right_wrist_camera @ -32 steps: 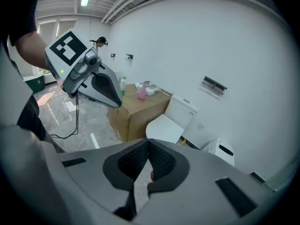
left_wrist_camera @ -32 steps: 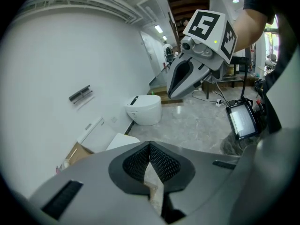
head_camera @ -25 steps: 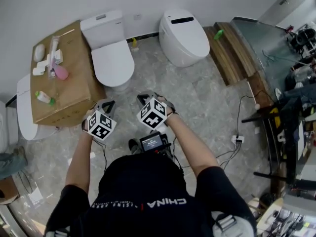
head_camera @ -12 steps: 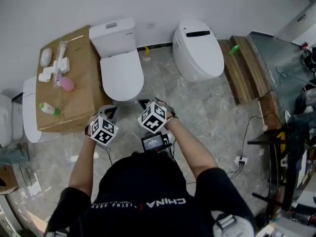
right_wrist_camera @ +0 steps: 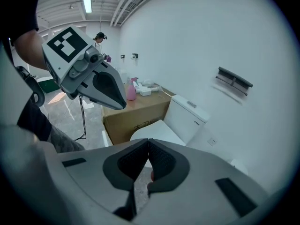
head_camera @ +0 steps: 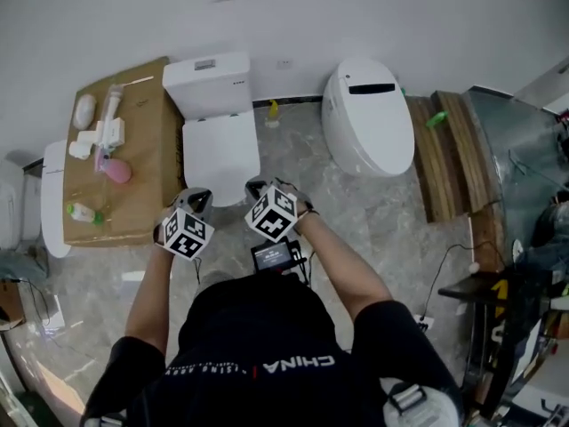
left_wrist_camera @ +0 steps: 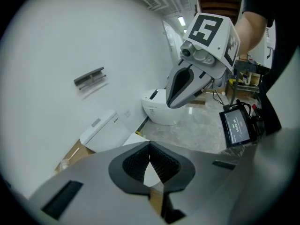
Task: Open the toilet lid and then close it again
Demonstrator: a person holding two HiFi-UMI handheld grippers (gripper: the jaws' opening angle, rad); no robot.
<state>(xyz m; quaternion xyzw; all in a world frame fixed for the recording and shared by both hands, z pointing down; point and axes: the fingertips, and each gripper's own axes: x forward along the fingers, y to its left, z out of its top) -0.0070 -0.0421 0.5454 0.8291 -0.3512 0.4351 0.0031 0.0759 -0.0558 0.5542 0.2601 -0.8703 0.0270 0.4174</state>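
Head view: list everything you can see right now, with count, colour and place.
Toilet: one, white, lid shut, centre, against the wall.
Oval toilet: one, white, to its right.
Cardboard box: one, brown, left of the toilet.
Pink item: one, on the box.
Green-capped bottle: one, pale, box's near edge.
Yellow item: one, floor by the wall between toilets.
Planks: several, brown, far right.
Screen: one, black, at the person's chest.
Left gripper: grey, shut, empty, near the toilet's front.
Right gripper: grey, shut, empty, beside it.
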